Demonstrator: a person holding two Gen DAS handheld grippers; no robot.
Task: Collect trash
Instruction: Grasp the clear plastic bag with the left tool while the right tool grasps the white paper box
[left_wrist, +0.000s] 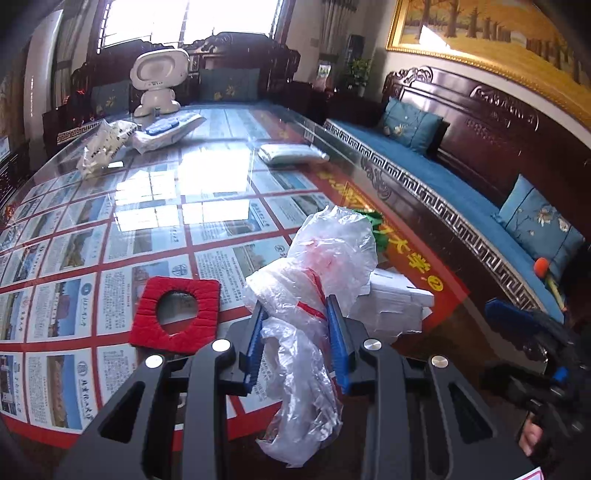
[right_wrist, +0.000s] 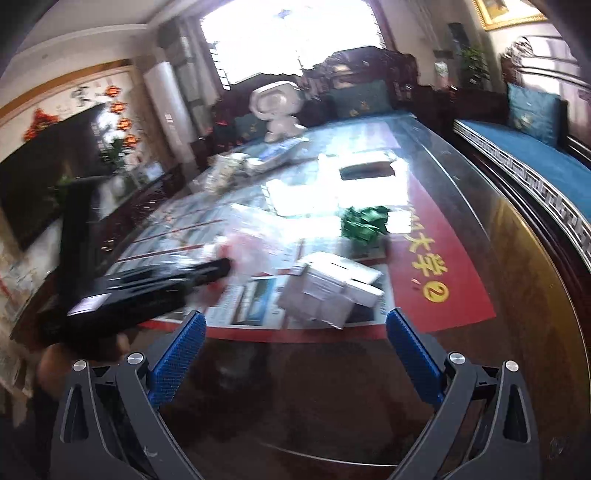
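My left gripper (left_wrist: 295, 314) is shut on a crumpled clear plastic bag (left_wrist: 314, 280) with red marks and holds it above the glass-topped table (left_wrist: 147, 206). The bag hangs down between the blue pads. A crushed white cardboard box (right_wrist: 328, 291) lies on the table near the front edge, and it also shows in the left wrist view (left_wrist: 391, 306) just behind the bag. A green crumpled wrapper (right_wrist: 364, 221) lies beyond the box. My right gripper (right_wrist: 295, 328) is open and empty, just short of the table's front edge, facing the white box. The left gripper shows blurred at the left of the right wrist view (right_wrist: 155, 284).
A red square pad with a round hole (left_wrist: 177, 314) lies left of the bag. Farther back lie a folded white bag (left_wrist: 291, 153), printed packets (left_wrist: 103, 147), a blue and white pack (left_wrist: 170, 127) and a white robot figure (left_wrist: 157, 81). A carved wooden bench with blue cushions (left_wrist: 443, 177) runs along the right.
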